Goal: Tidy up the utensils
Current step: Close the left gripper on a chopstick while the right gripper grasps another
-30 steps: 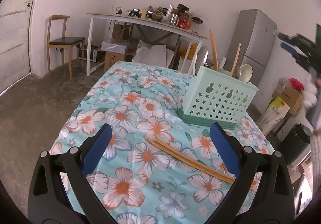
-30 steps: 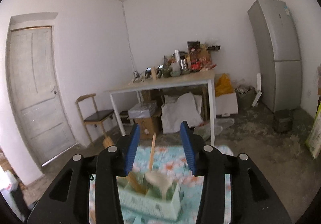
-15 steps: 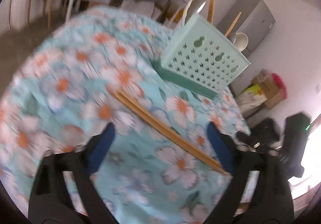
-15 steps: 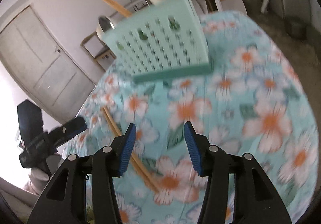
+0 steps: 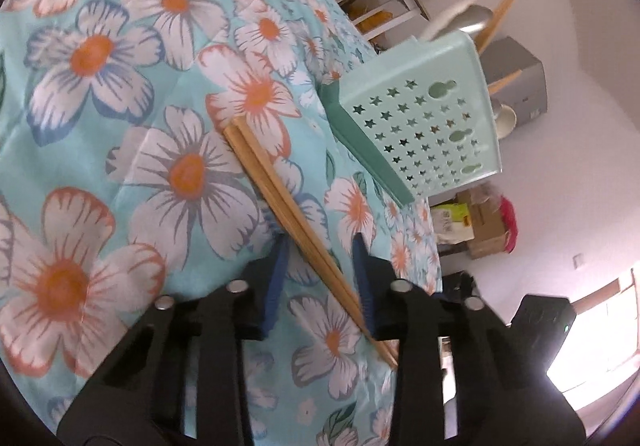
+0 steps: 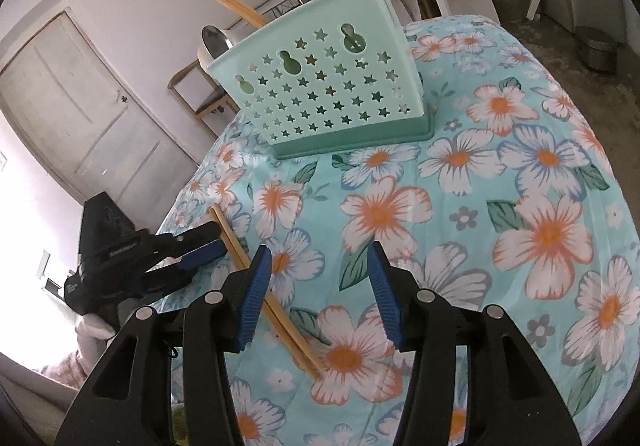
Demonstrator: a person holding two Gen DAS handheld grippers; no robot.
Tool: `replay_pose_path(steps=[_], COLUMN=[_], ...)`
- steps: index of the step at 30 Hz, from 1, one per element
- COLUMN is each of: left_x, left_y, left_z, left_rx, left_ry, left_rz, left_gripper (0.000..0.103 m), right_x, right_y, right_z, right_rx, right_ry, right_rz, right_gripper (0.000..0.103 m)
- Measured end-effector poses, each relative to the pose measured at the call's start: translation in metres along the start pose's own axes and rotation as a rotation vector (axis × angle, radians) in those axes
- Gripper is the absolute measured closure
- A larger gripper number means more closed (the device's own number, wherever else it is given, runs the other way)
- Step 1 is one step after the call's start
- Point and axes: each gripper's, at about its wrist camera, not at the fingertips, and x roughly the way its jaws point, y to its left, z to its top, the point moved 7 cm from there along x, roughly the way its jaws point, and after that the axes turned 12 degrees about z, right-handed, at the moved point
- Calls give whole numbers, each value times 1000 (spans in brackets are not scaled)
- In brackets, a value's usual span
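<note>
A pair of wooden chopsticks (image 5: 280, 198) is lying flat and side by side on the floral tablecloth (image 5: 100, 106), running diagonally from beside the base of the mint-green utensil holder (image 5: 424, 118) toward the near edge of the table. The left gripper (image 5: 320, 270) is straddling the pair near its lower half, its blue pads narrowing around the sticks with a gap visible on each side, so the jaws are closing but are not yet pressing. The right gripper (image 6: 320, 290) is hovering low over the cloth, its jaws standing half apart with only fabric between them; the chopsticks (image 6: 272, 298) are passing just behind its left pad.

Around the sticks the cloth is lying bare, giving free room toward the holder. The table edge is dropping away close to the chopsticks' near tips.

The right wrist view is showing the left gripper (image 6: 200, 250) from the side, its fingers reaching in at the sticks' far end, and a white-gloved hand (image 6: 94, 330) beneath it, plus a door (image 6: 80, 102) behind. The holder (image 6: 320, 86) there is showing chopsticks, a spoon and a ladle standing inside. The left wrist view alone is showing a grey refrigerator (image 5: 520, 86) and cardboard boxes (image 5: 484, 226) beyond the table.
</note>
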Motion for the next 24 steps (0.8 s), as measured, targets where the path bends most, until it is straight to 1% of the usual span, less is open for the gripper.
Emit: replay_pose_path(steps=[1,3,8,13,17,18,20,21,23,24], left_x=[2,5,3,-7,-24,-27,-33,-36,-39,-40], left_y=[2,6,6,10,22,26,32,34,37,38], left_z=[1,2,3,0,-3,-3,-3,-2,1,4], left_rx=[-15,-43,-60,-97,-110,-111,-97,-83,-86,-104], left_ry=[2,5,-7,34,36,35,24,9,-2,-3], left_rz=[-1,-9,-32,-37,-5,10,64,86,84,73], left_gripper=[87,92,93,94,94,94,94,93,83,73], right_x=[-1,-3,-7,-7,-3,-2,0,0,2,2], right_y=[1,2,0,0,0,0,-1,-1,-1,-1], right_z=[0,0,1,0,0,0,0,0,0,0], right_rx=[-1,-4,2,6,6,6,6,7,9,9], right_ry=[-1,-5,-19,-19,-13,-12,-8,-7,-3,-3], right_rz=[0,-2,-6,-4,2,2,5,6,7,7], right_gripper=[54,54,54,54,54,54,54,54,54,54])
